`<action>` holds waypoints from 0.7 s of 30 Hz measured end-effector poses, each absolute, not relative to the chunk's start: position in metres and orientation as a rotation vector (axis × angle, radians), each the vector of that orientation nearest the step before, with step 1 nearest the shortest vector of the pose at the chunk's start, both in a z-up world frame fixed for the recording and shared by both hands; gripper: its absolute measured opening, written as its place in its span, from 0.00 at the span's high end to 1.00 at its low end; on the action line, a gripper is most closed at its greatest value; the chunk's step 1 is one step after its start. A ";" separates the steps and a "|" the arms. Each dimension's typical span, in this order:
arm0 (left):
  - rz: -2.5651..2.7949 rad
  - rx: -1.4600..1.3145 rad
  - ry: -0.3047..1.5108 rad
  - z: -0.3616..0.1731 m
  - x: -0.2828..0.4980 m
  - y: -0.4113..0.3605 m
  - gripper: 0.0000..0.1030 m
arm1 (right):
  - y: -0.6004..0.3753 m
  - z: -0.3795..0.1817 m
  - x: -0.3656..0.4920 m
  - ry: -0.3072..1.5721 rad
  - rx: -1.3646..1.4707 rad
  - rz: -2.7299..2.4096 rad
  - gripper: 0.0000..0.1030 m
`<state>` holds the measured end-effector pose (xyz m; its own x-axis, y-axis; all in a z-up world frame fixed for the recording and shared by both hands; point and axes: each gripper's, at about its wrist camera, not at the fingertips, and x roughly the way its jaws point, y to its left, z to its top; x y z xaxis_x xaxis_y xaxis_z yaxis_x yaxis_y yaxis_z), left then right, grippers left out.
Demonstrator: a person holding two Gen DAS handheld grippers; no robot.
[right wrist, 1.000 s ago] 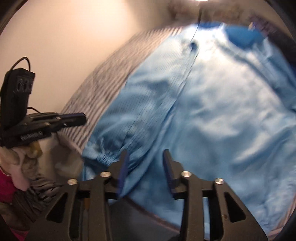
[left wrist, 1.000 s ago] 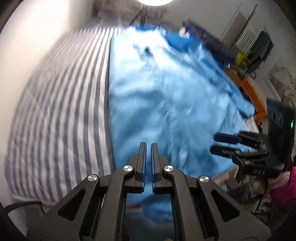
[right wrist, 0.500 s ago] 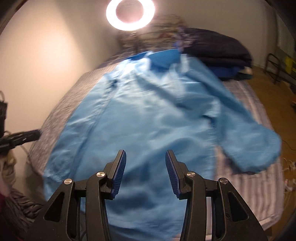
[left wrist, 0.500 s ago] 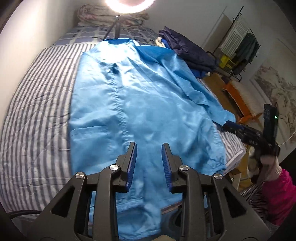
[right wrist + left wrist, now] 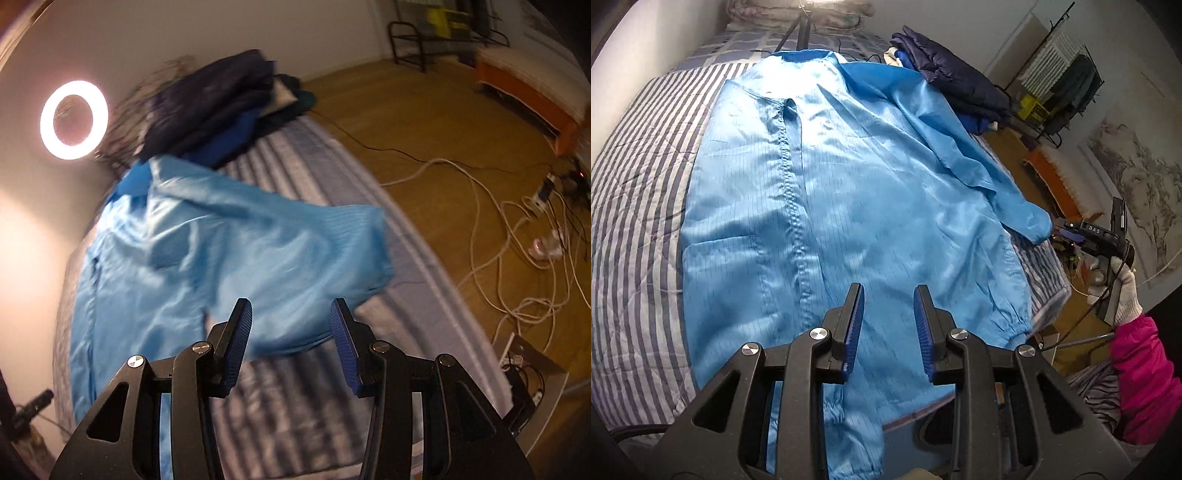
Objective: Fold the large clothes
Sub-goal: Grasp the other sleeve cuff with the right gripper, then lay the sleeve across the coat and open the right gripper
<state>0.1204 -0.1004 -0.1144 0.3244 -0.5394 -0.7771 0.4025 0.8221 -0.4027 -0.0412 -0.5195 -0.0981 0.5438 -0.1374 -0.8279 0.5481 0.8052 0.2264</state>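
A large light-blue coat [image 5: 849, 206] lies spread flat on the striped bed, collar at the far end, front seam running lengthwise. One sleeve [image 5: 1008, 199] reaches towards the bed's right edge. My left gripper [image 5: 888, 306] is open and empty above the coat's lower hem. My right gripper [image 5: 291, 325] is open and empty, hovering near the sleeve end [image 5: 332, 251]; it also shows at the right in the left wrist view [image 5: 1067, 229].
The striped bed cover [image 5: 639, 206] lies bare on the left. Folded dark clothes [image 5: 956, 85] are stacked at the bed's far right corner. A ring light [image 5: 74, 120] stands at the head. Cables [image 5: 517, 236] lie on the wooden floor; an orange bench [image 5: 524, 92] stands beyond.
My left gripper has opened and pulled back above the coat's hem. My right gripper has swung right, from the coat's body towards the sleeve and the bed's right side.
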 end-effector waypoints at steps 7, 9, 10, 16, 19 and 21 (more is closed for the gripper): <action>-0.616 -0.152 1.064 -0.113 0.130 -0.105 0.74 | -0.564 -0.113 -0.035 0.904 0.616 -0.513 0.52; -0.614 -0.139 1.068 -0.116 0.130 -0.107 0.74 | -0.573 -0.121 -0.029 0.925 0.627 -0.525 0.52; -0.614 -0.133 1.071 -0.117 0.130 -0.108 0.74 | -0.575 -0.124 -0.027 0.933 0.626 -0.531 0.52; -0.615 -0.107 1.073 -0.121 0.130 -0.112 0.74 | -0.562 -0.123 -0.014 0.945 0.568 -0.484 0.97; -0.614 -0.109 1.067 -0.119 0.130 -0.112 0.74 | -0.544 -0.107 -0.013 0.904 0.512 -0.454 0.98; -0.614 -0.110 1.063 -0.118 0.131 -0.113 0.74 | -0.528 -0.092 -0.013 0.873 0.452 -0.431 0.99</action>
<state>0.1311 -0.1128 -0.1184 0.3371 -0.5214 -0.7839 0.4183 0.8289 -0.3714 -0.0134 -0.5282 -0.0918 0.5702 -0.1737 -0.8029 0.5320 0.8228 0.1998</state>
